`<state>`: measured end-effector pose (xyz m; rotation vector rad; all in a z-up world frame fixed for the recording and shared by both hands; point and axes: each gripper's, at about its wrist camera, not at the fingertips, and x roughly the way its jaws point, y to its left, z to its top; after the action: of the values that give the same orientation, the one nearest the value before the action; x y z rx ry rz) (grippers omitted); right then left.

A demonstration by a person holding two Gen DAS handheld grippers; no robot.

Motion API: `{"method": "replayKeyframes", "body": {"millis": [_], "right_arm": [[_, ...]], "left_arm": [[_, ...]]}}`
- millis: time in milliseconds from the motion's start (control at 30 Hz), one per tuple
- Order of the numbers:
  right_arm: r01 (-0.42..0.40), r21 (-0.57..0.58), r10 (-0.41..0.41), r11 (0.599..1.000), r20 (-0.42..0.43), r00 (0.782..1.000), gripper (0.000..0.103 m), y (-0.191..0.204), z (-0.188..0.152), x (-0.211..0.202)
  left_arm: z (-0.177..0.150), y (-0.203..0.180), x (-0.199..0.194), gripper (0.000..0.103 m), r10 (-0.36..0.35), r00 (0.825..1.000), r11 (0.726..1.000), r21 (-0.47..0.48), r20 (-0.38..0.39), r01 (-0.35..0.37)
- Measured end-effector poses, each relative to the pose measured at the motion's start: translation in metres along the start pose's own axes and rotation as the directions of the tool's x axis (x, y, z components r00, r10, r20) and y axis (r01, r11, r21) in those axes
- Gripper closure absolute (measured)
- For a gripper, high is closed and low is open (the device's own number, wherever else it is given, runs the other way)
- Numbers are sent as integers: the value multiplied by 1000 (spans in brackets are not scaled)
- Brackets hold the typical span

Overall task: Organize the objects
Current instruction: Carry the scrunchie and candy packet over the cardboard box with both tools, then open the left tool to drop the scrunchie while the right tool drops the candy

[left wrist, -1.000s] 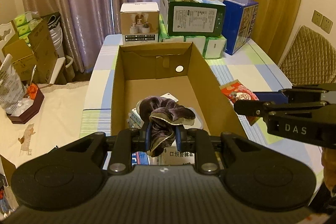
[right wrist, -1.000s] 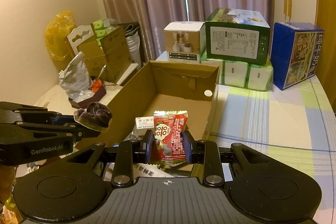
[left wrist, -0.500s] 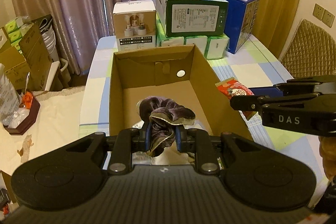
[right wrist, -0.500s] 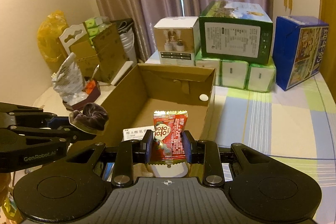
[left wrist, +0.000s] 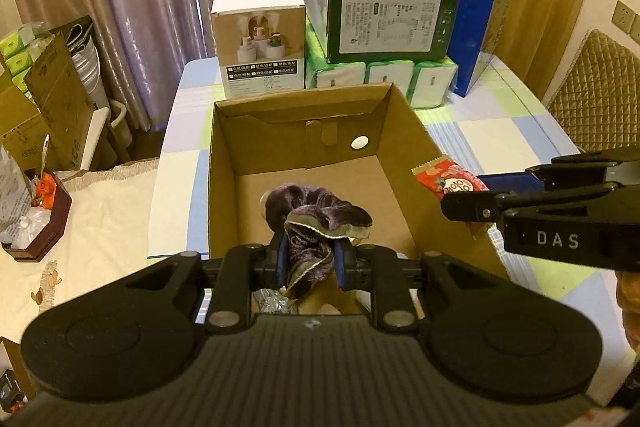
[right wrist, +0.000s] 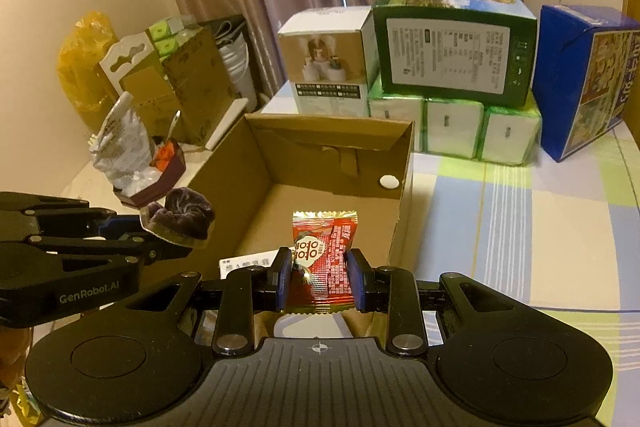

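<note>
An open cardboard box (left wrist: 224, 167) (right wrist: 404, 187) stands on the checked tablecloth. My left gripper (left wrist: 310, 259) is shut on a purple velvet scrunchie (left wrist: 316, 217), held over the near part of the box. My right gripper (right wrist: 320, 277) is shut on a red snack packet (right wrist: 326, 253), also above the box's near end. In the left wrist view the packet (left wrist: 452, 181) shows at the box's right wall, in the right gripper (left wrist: 464, 205). The right wrist view has the scrunchie (right wrist: 182, 217) and left gripper (right wrist: 160, 247) at left. A white labelled item (right wrist: 244, 265) lies inside the box.
Behind the box stand a white carton (left wrist: 260, 39), a green box (left wrist: 380, 19) on tissue packs (left wrist: 380, 81), and a blue box (left wrist: 476, 27). A side table at left carries a dark tray (left wrist: 40, 223) and cardboard. A quilted chair (left wrist: 600, 87) is at right.
Both grippers have moved forward over the box with their loads still held; the box's far wall and the stacked cartons look nearer. The box contents now sit mostly beneath the grippers.
</note>
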<state>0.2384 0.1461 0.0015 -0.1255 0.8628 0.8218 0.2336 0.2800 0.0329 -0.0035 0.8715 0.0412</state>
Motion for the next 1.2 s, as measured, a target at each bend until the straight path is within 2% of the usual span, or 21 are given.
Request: {"method": "replayKeyframes", "body": {"millis": [600, 667, 700, 733, 767, 800, 1000, 1200], "right_arm": [[9, 7, -9, 1000, -14, 1000, 76, -7, 10, 16], [8, 9, -8, 1000, -13, 1000, 76, -8, 11, 17], [8, 9, -8, 1000, -12, 1000, 76, -8, 11, 18], [7, 10, -7, 1000, -13, 1000, 76, -8, 12, 19], [7, 13, -7, 1000, -13, 1000, 76, -9, 12, 20], [6, 16, -5, 1000, -15, 1000, 76, -10, 12, 20], [1, 21, -1, 1000, -10, 1000, 76, -13, 10, 19], [-1, 27, 1, 1000, -9, 1000, 76, -13, 9, 16]], "left_arm": [[11, 8, 26, 84, -3, 1000, 1000, -9, -15, 3], [14, 9, 30, 81, -4, 1000, 1000, -12, -14, 4], [15, 10, 33, 77, -16, 1000, 1000, -18, -6, 16], [15, 12, 36, 62, -31, 1000, 999, -27, 3, 31], [16, 13, 38, 55, -35, 999, 999, -37, 0, 35], [17, 14, 40, 53, -25, 1000, 999, -45, -5, 24], [14, 15, 36, 53, 16, 1000, 1000, -18, 2, -16], [10, 14, 31, 53, 22, 1000, 1000, -9, 2, -22]]}}
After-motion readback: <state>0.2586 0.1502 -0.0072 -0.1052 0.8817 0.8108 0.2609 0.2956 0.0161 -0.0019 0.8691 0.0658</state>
